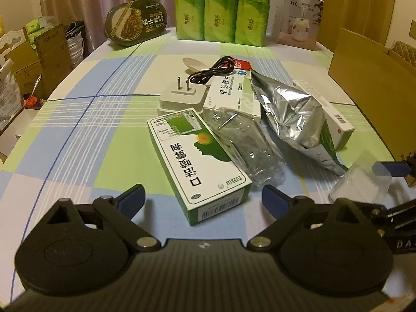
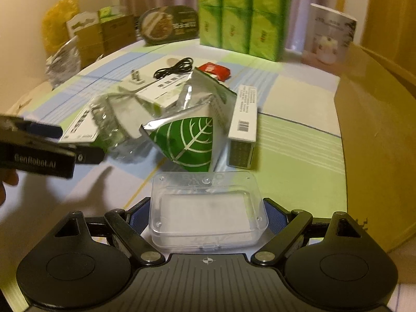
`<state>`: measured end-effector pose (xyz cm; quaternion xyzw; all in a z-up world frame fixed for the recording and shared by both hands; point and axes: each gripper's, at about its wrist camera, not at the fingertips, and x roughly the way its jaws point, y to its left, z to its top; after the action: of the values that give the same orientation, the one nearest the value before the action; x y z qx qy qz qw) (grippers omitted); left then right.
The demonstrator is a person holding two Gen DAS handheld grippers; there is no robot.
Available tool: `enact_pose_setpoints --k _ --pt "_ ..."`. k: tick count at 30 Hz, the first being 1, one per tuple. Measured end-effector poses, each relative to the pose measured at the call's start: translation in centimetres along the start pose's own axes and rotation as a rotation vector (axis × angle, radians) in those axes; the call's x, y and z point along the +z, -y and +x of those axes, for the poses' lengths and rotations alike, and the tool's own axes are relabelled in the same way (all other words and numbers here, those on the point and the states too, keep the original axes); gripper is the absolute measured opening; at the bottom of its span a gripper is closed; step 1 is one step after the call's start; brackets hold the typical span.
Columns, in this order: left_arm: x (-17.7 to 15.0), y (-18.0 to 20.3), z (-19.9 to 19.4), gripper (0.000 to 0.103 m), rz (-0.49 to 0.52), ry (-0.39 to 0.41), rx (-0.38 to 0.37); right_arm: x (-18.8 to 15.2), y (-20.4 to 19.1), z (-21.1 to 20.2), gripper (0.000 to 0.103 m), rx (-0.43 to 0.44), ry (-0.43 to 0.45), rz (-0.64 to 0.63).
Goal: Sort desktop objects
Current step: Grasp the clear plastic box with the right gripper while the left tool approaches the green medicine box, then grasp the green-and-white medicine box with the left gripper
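Note:
My left gripper [image 1: 202,197] is open and low over the checked tablecloth [image 1: 91,130]. The near end of a green-and-white medicine box [image 1: 197,161] lies between its blue pads, which stand clear of it. My right gripper [image 2: 205,215] is shut on a clear plastic case [image 2: 208,208], with a pad against each short side. In the left wrist view that case [image 1: 361,184] shows at the right edge. Just beyond the case lie a silver foil bag [image 2: 192,140] with a green leaf print and a long white box [image 2: 244,114].
A white plug adapter [image 1: 182,96], black cable [image 1: 213,71], second medicine box [image 1: 228,93], crumpled clear wrapper [image 1: 247,145], red packet [image 1: 243,65] and spoon [image 1: 193,63] crowd mid-table. Green tissue packs [image 1: 221,7], a humidifier carton [image 1: 299,18] and an oval bowl [image 1: 135,22] line the back. A cardboard box [image 2: 377,130] stands right.

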<state>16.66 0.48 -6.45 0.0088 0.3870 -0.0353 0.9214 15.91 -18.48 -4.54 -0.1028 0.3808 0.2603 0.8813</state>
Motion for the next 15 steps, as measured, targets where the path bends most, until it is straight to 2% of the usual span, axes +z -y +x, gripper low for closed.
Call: enact_pose_setpoints --k 4,6,7,11,15 --pt "0.0 0.4 0.3 0.085 0.016 0.021 0.021 0.0 0.1 0.3 0.083 -0.01 0.005 0.027" --pt "0.0 0.4 0.3 0.066 0.006 0.017 0.015 0.0 0.2 0.2 0.083 -0.013 0.008 0.043" --pt "0.0 0.3 0.3 0.061 0.003 0.013 0.014 -0.1 0.2 0.2 0.083 -0.015 0.009 0.047" --pt "-0.4 0.3 -0.6 0.054 0.001 0.007 0.047 -0.3 0.0 -0.2 0.082 -0.022 0.002 0.058" --pt "-1.4 0.0 -2.9 0.052 -0.032 -0.026 0.039 -1.1 -0.4 -1.5 0.082 -0.035 -0.01 0.081"
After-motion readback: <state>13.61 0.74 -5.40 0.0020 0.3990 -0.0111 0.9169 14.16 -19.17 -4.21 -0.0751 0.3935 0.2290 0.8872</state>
